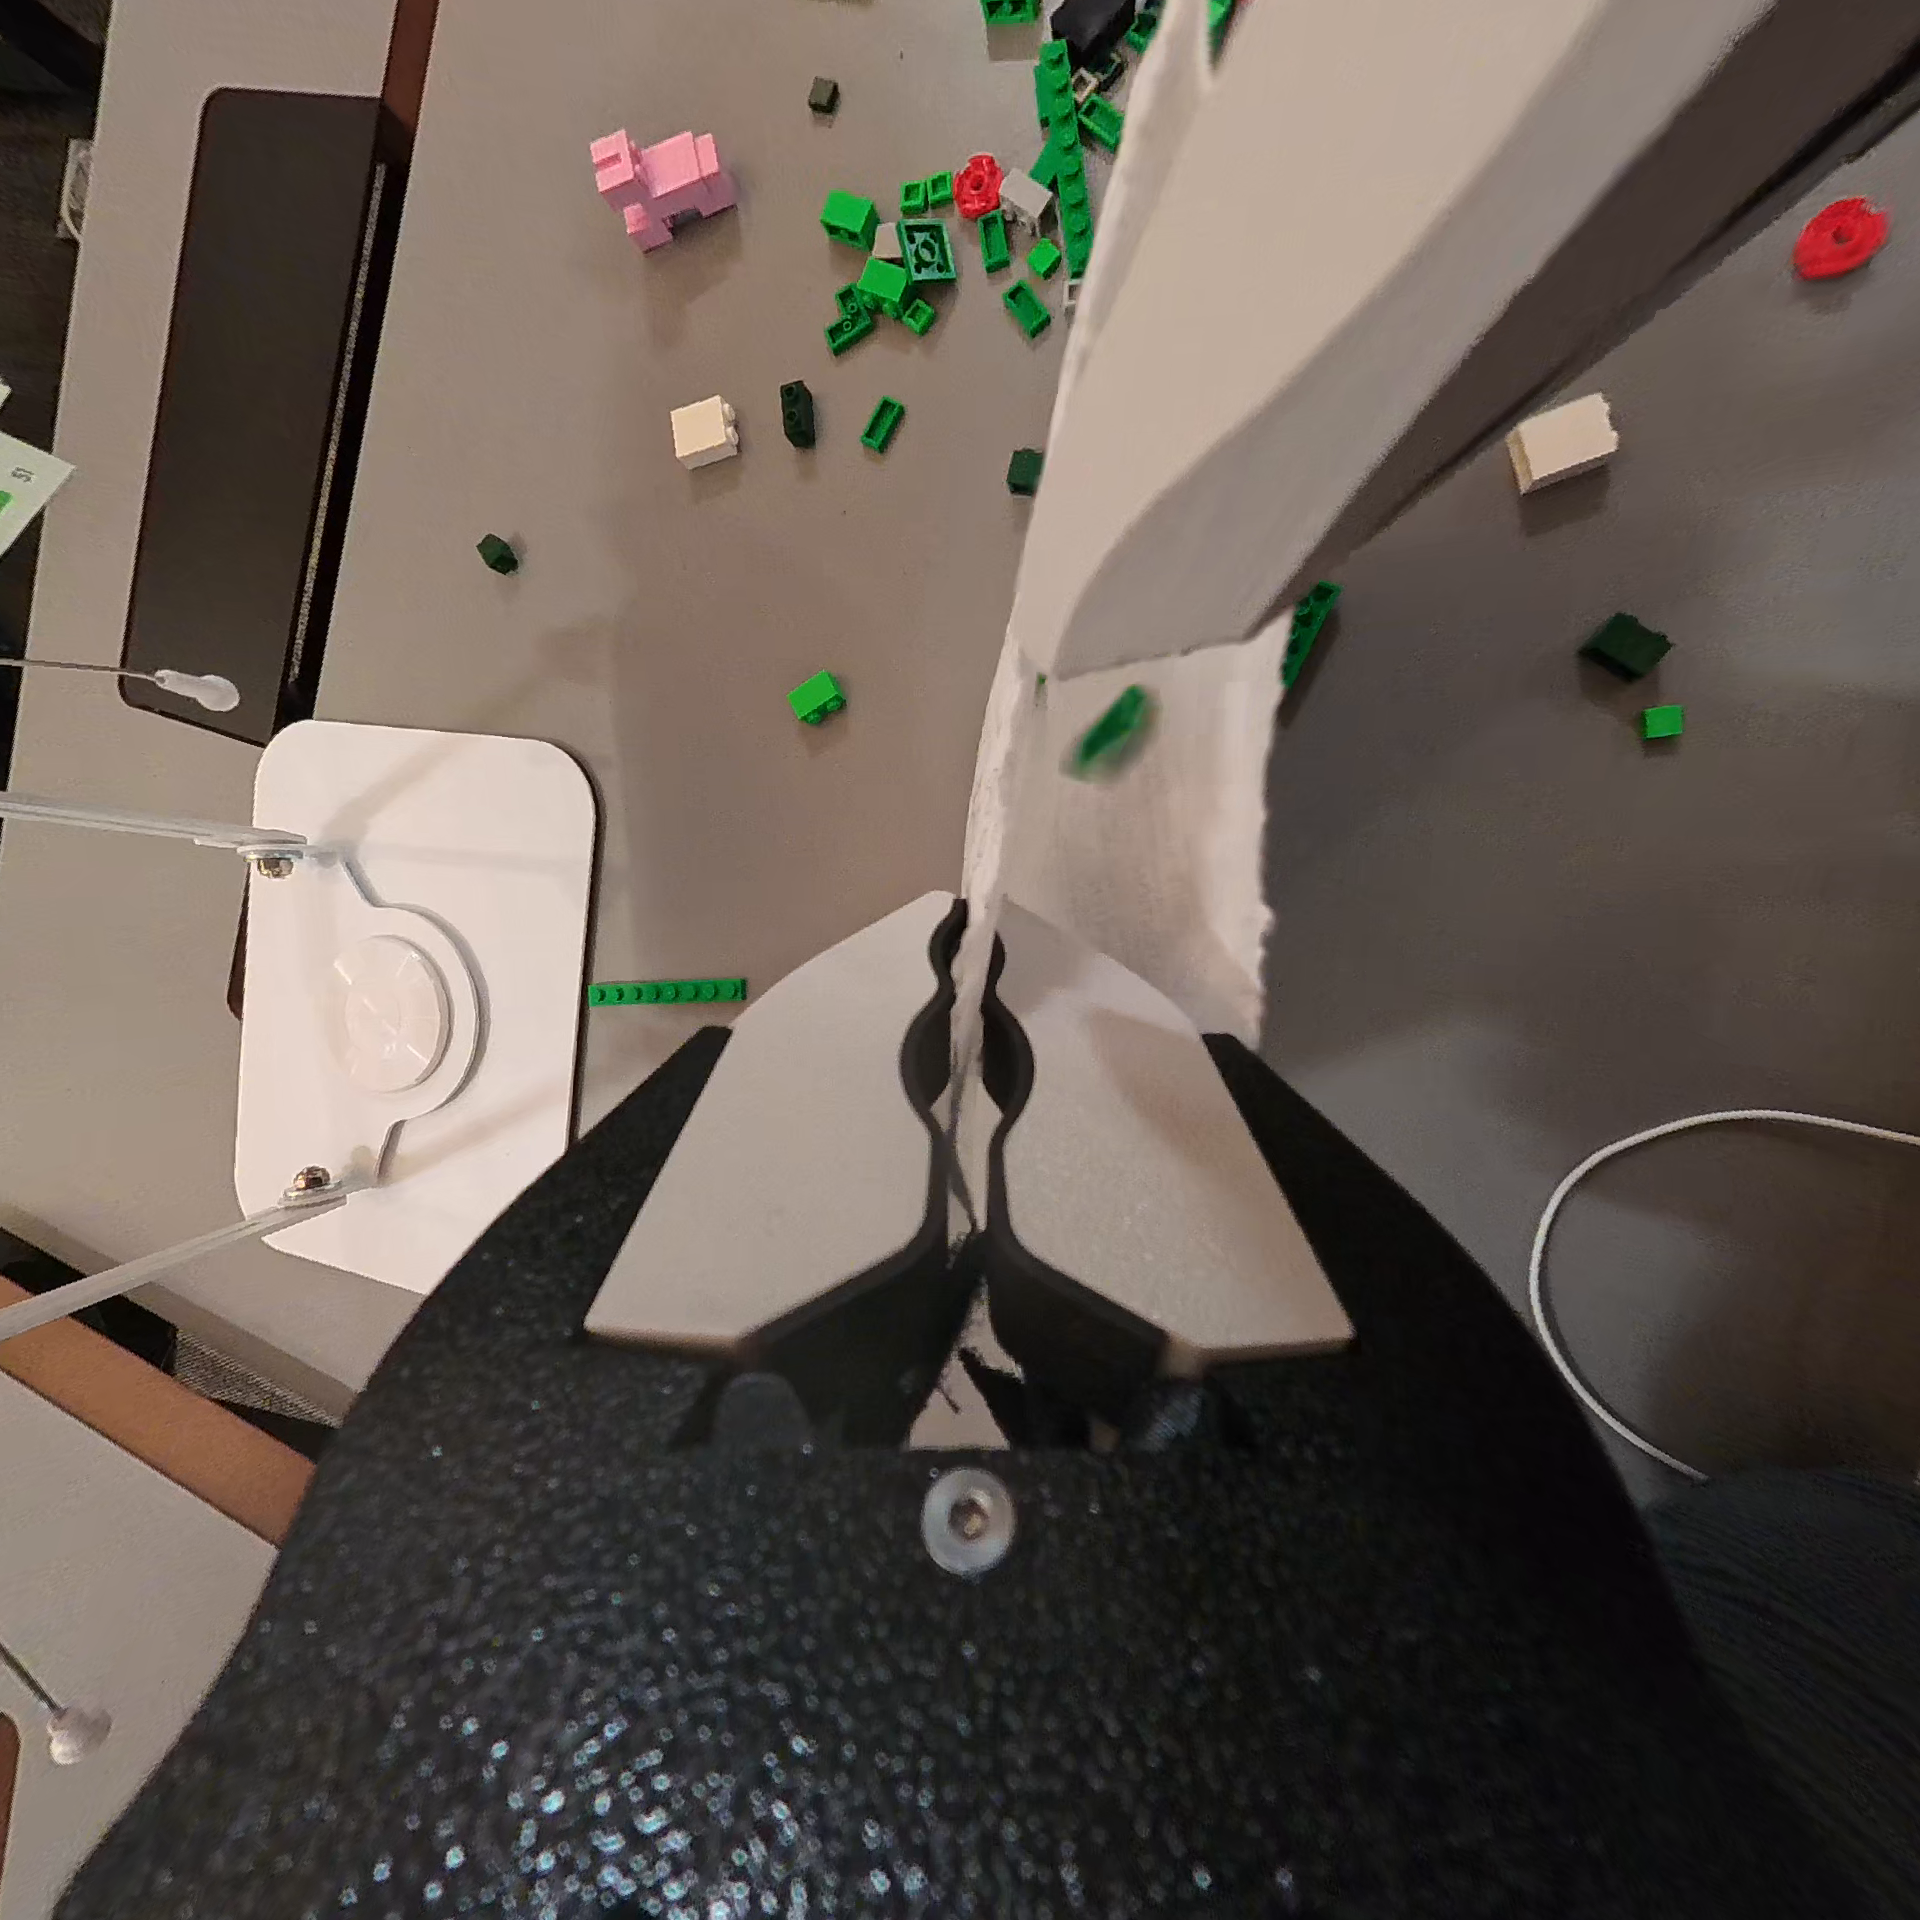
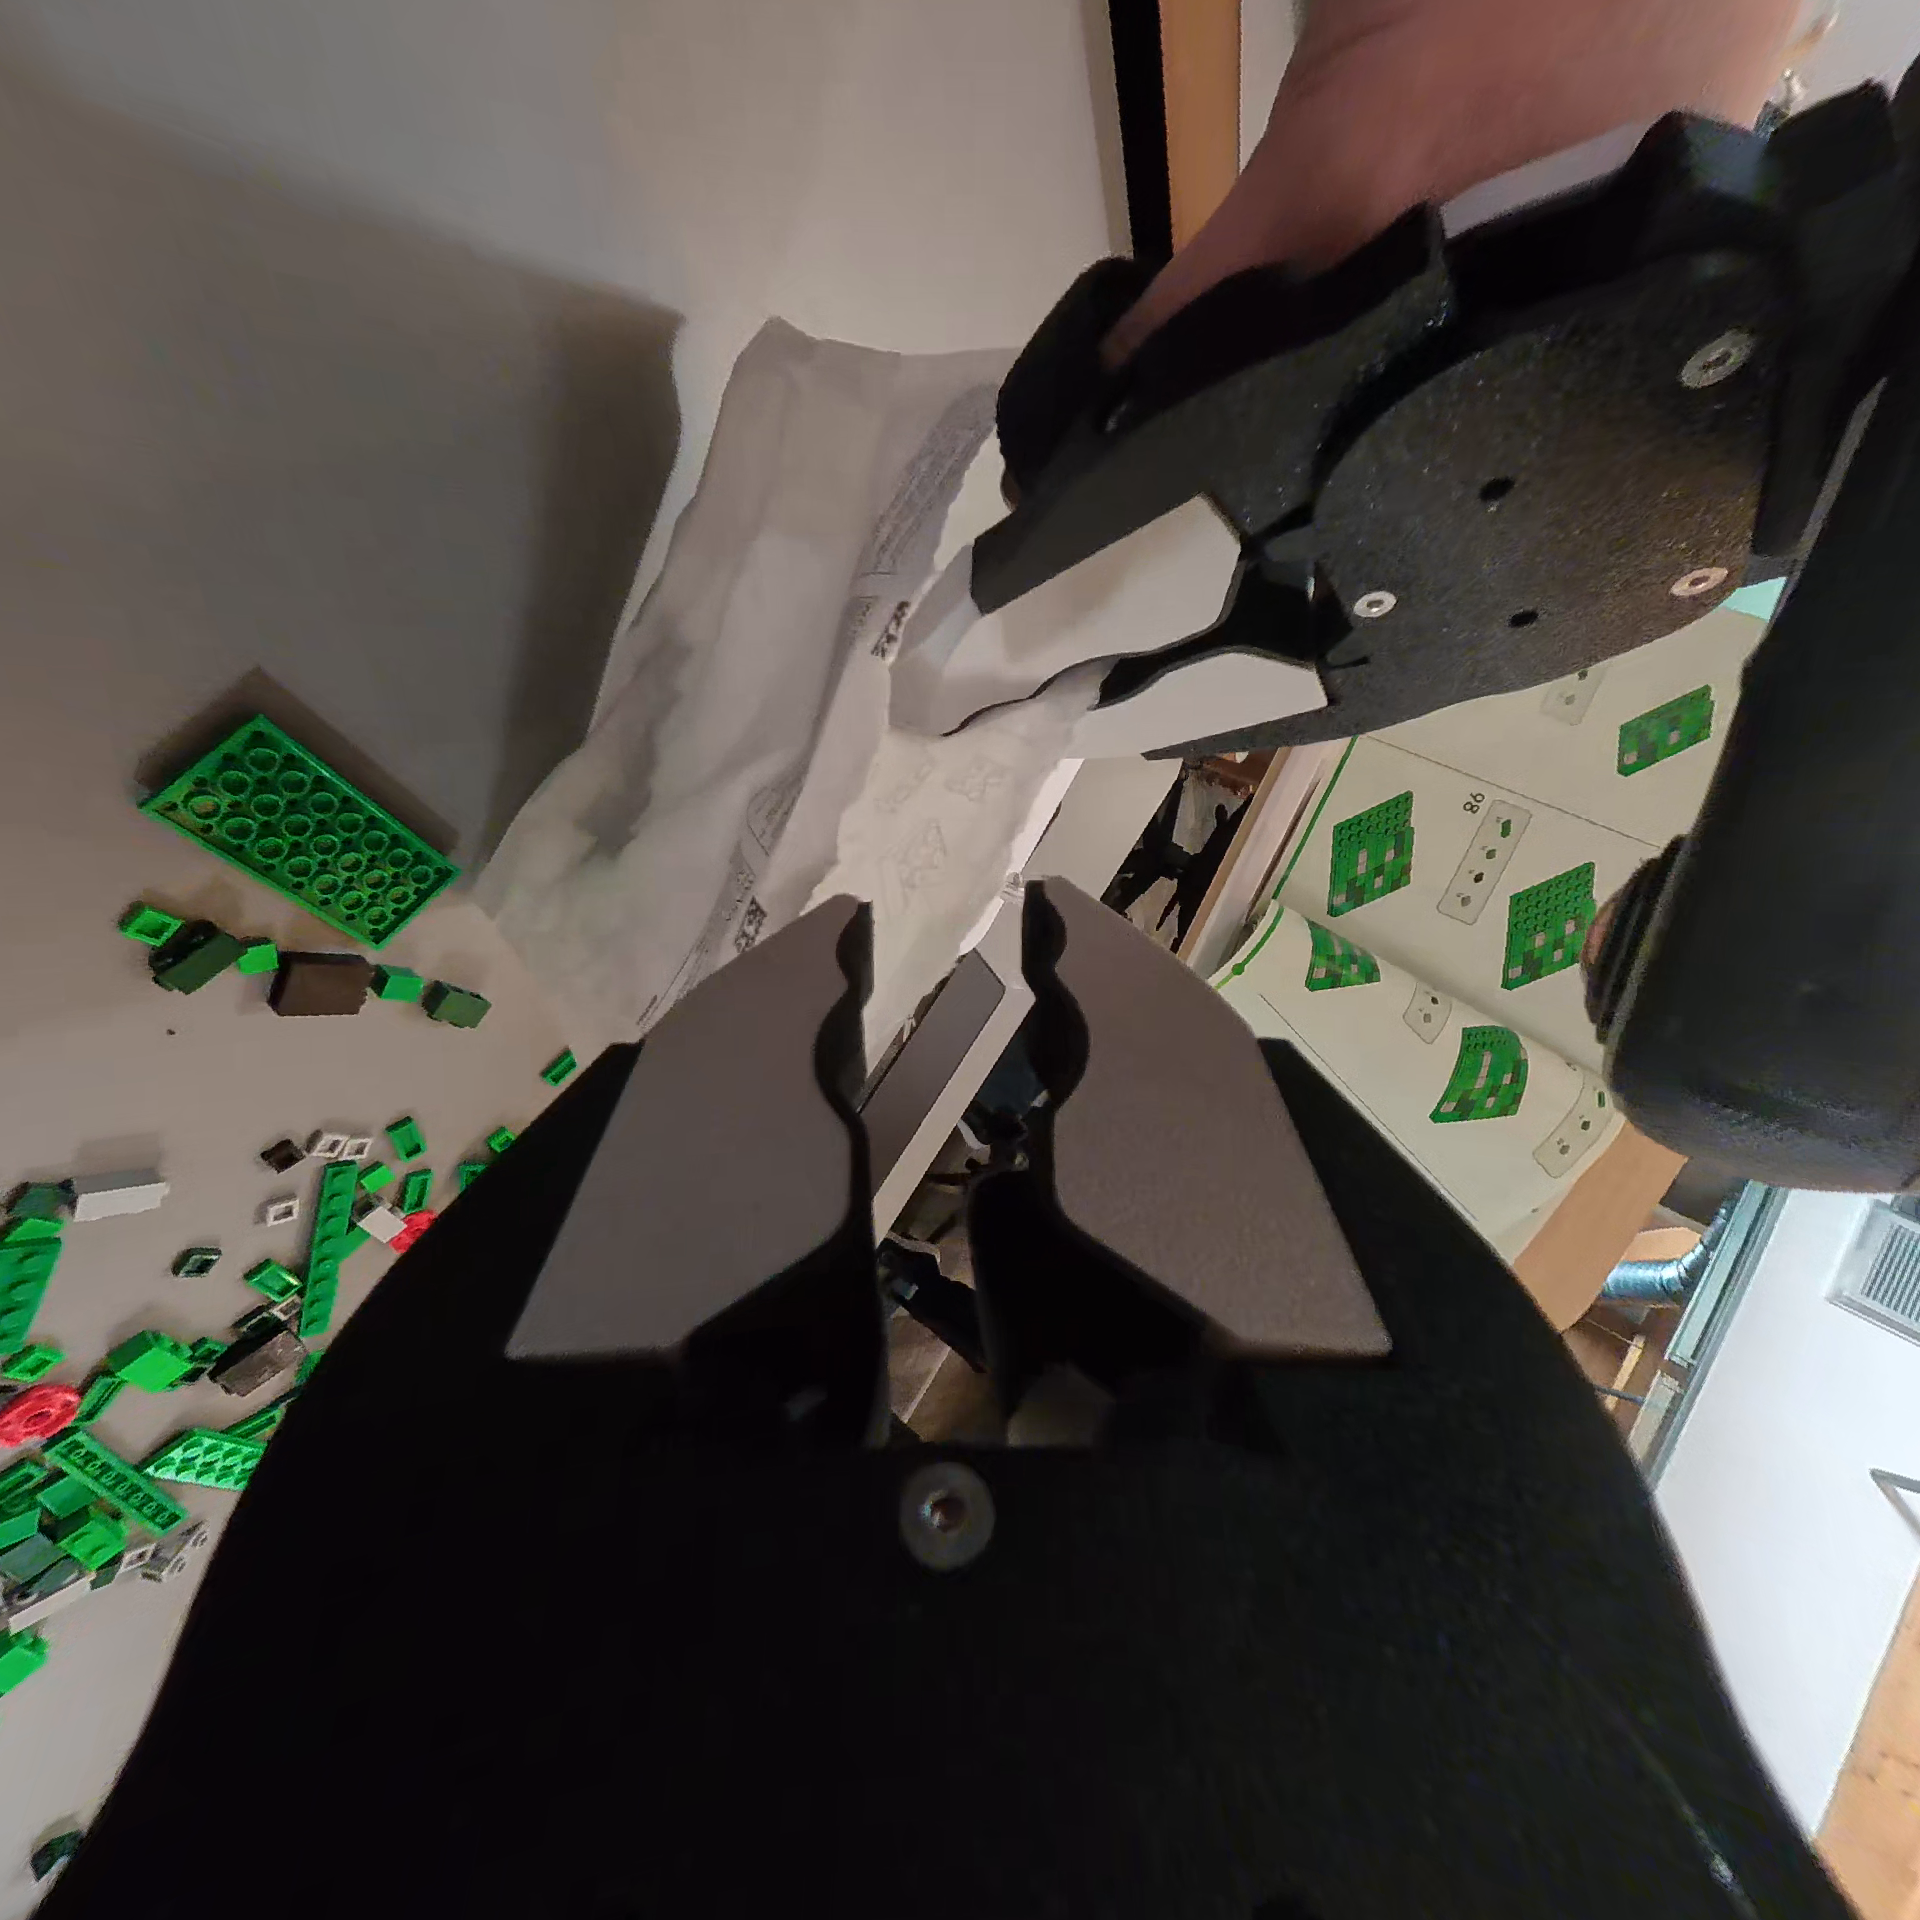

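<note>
My left gripper (image 1: 968, 935) is shut on the torn edge of a white paper bag (image 1: 1143, 831) and holds it up above the grey table (image 1: 727, 582). A blurred green brick (image 1: 1112, 729) shows against the bag's inner side. In the right wrist view the left gripper (image 2: 951, 644) pinches the crumpled bag (image 2: 727, 675), which hangs down toward the table. My right gripper (image 2: 945, 920) is open and empty, just below the bag. One of its fingers (image 1: 1299, 312) reaches in blurred at the upper right of the left wrist view.
Many loose green, white and dark bricks (image 1: 914, 260) lie scattered on the table, with a pink brick pig (image 1: 665, 187), red round pieces (image 1: 1839, 241) and a green plate (image 2: 301, 831). A white stand base (image 1: 416, 987), a white cable (image 1: 1590, 1247) and an open instruction booklet (image 2: 1455, 935) lie nearby. My right fingertips sit around 7 cm from my left ones.
</note>
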A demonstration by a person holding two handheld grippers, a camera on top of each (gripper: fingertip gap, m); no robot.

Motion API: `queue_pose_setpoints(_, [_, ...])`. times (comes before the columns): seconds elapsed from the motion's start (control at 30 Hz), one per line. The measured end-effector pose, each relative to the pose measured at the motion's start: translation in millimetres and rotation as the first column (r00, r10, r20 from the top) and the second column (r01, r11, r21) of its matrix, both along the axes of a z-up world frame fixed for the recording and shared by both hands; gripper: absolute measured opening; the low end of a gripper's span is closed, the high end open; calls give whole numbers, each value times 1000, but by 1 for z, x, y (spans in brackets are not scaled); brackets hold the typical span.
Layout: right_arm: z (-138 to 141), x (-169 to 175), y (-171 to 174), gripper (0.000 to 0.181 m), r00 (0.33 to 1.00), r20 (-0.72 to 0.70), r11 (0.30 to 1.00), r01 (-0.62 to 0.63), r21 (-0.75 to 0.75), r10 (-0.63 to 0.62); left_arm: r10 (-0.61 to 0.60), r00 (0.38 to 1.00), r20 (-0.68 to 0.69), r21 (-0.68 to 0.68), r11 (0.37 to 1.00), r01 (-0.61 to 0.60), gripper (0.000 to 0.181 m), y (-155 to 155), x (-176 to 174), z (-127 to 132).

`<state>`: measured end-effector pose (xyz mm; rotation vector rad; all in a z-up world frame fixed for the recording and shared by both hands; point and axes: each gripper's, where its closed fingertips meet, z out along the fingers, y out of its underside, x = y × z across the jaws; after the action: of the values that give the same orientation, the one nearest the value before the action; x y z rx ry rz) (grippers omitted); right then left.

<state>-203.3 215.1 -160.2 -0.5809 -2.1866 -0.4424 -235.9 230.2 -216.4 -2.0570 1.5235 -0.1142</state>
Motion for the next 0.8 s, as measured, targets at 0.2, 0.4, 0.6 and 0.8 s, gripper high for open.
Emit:
queue_pose_setpoints(0.2, [21,18,15,28,986,-108,992,128,0,-128,9,1000,-10,1,1000,-9,0,0,-2,-1])
queue_pose_setpoints(0.4, [-28,136,42,29,800,17,704,538,-463,-600,30,1000,2,2,1000,-30,0,2,-10,1])
queue_pose_setpoints(0.6, [-118,218,57,28,627,264,376,696,-612,-733,32,999,14,4,999,-32,0,1,-12,3])
queue_pose_setpoints(0.8, [-153,231,65,18,592,394,266,733,-626,-703,25,1000,-3,-2,1000,-25,0,1,-9,0])
